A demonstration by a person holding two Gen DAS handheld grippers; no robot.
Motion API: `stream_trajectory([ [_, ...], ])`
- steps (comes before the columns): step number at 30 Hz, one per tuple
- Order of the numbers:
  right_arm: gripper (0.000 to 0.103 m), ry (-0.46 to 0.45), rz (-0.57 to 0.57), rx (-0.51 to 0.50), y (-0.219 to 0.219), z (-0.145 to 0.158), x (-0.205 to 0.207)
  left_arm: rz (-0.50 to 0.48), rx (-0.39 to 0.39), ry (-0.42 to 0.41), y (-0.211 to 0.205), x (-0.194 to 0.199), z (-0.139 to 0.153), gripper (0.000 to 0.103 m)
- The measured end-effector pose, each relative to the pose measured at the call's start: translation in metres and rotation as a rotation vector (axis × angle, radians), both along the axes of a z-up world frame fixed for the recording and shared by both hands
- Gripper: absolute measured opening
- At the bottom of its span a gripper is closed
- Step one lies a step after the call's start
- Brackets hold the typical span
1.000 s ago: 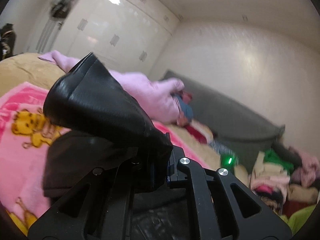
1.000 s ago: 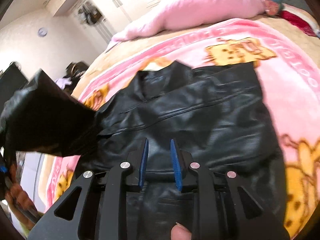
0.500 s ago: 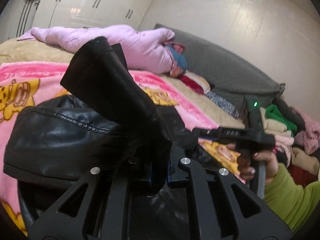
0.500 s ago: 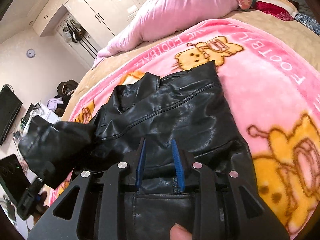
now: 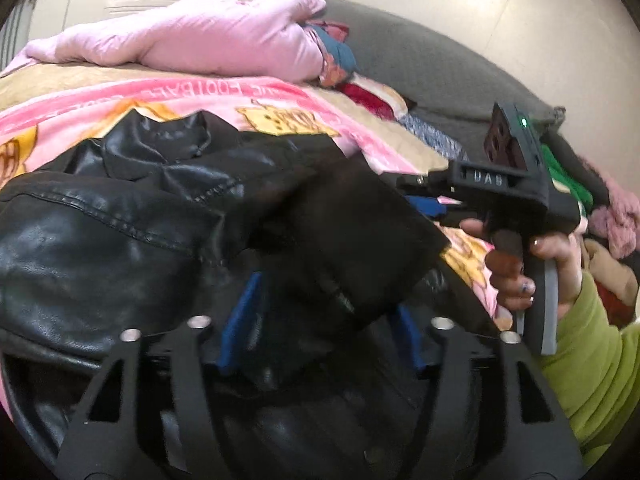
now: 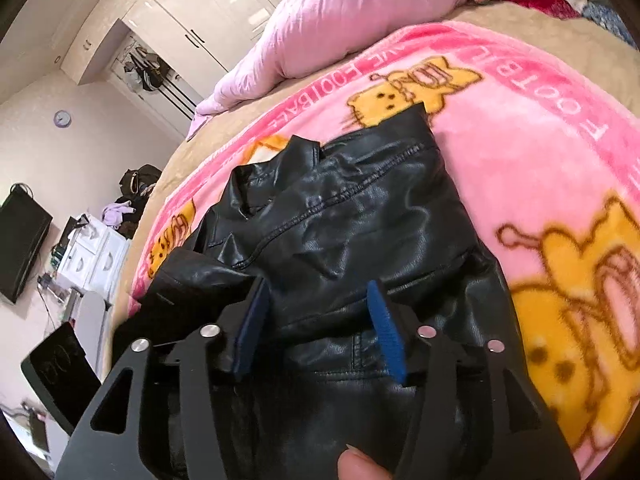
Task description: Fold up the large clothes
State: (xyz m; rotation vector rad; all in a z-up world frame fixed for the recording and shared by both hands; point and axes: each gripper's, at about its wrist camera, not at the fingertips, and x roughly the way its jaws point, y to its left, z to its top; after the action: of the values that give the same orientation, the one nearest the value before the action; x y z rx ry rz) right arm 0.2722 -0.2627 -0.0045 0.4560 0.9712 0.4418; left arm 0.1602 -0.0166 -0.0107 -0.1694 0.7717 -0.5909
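A black leather jacket lies on a pink cartoon blanket on the bed. In the left wrist view the jacket fills the foreground, and its sleeve lies folded across the body between the spread blue pads. My left gripper is open, the sleeve resting loose between its jaws. My right gripper is open just above the jacket's lower body, holding nothing. The right gripper also shows in the left wrist view, held by a hand in a green sleeve.
A pink duvet lies across the far side of the bed. A grey headboard and a pile of clothes are to the right. White wardrobes, a TV and a white cabinet stand left.
My left gripper brought the sleeve down across the jacket's body and opened, letting it go. My right gripper opened wider and stayed over the lower body.
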Motion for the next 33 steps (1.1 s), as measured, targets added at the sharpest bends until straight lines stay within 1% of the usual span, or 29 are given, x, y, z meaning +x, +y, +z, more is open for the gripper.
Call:
stream_trajectory([
  [1,0.055,0.013,-0.003,0.009,-0.001,-0.002,-0.001,-0.009,0.008,0.009,0.0,0.002,0.0,0.068],
  [3,0.057,0.04,-0.006,0.029,-0.003,-0.006,-0.002,-0.018,0.023,0.012,-0.001,-0.003,0.003,0.069],
  [5,0.06,0.062,0.004,0.037,-0.002,-0.009,-0.003,-0.009,0.028,0.001,0.002,-0.005,0.011,0.075],
  [7,0.061,0.086,0.029,0.039,0.004,-0.013,-0.006,0.015,0.002,-0.02,0.01,-0.006,0.019,0.078],
  [9,0.064,0.104,0.058,0.017,0.013,-0.016,-0.009,0.063,-0.064,-0.034,0.032,-0.004,0.029,0.084],
  [10,0.069,0.114,0.065,0.023,0.016,-0.018,-0.01,0.088,-0.083,-0.04,0.041,-0.003,0.033,0.087],
  [12,0.071,0.14,0.076,0.071,0.019,-0.021,-0.012,0.147,-0.094,-0.067,0.061,-0.001,0.041,0.088],
  [13,0.073,0.152,0.079,0.095,0.02,-0.021,-0.013,0.191,-0.09,-0.078,0.073,0.001,0.044,0.088],
  [14,0.078,0.16,0.079,0.101,0.021,-0.022,-0.014,0.226,-0.076,-0.083,0.079,0.003,0.046,0.088],
  [16,0.08,0.181,0.078,0.111,0.026,-0.024,-0.016,0.302,-0.035,-0.088,0.091,0.009,0.046,0.093],
  [18,0.08,0.203,0.068,0.142,0.025,-0.025,-0.018,0.371,-0.001,-0.077,0.103,0.017,0.039,0.093],
  [21,0.081,0.23,0.058,0.232,0.018,-0.026,-0.022,0.412,-0.02,-0.029,0.113,0.027,0.028,0.093],
  [22,0.083,0.23,0.049,0.247,0.017,-0.025,-0.024,0.427,-0.027,-0.014,0.115,0.031,0.024,0.093],
  [23,0.087,0.226,0.056,0.255,0.018,-0.025,-0.026,0.433,-0.027,-0.009,0.117,0.028,0.025,0.093],
  [25,0.088,0.23,0.104,0.268,0.025,-0.026,-0.03,0.451,-0.023,-0.011,0.121,0.026,0.026,0.093],
  [26,0.092,0.231,0.112,0.272,0.028,-0.025,-0.031,0.464,-0.024,-0.012,0.124,0.025,0.026,0.093],
  [27,0.092,0.231,0.115,0.274,0.03,-0.023,-0.032,0.477,-0.027,-0.007,0.128,0.026,0.026,0.093],
  [28,0.095,0.216,0.123,0.282,0.031,-0.019,-0.032,0.485,-0.024,0.001,0.132,0.027,0.025,0.093],
  [31,0.099,0.195,0.128,0.314,0.035,-0.012,-0.029,0.517,0.011,0.008,0.142,0.029,0.024,0.093],
  [33,0.099,0.177,0.147,0.302,0.04,-0.012,-0.028,0.539,0.006,0.058,0.153,0.039,0.016,0.093],
])
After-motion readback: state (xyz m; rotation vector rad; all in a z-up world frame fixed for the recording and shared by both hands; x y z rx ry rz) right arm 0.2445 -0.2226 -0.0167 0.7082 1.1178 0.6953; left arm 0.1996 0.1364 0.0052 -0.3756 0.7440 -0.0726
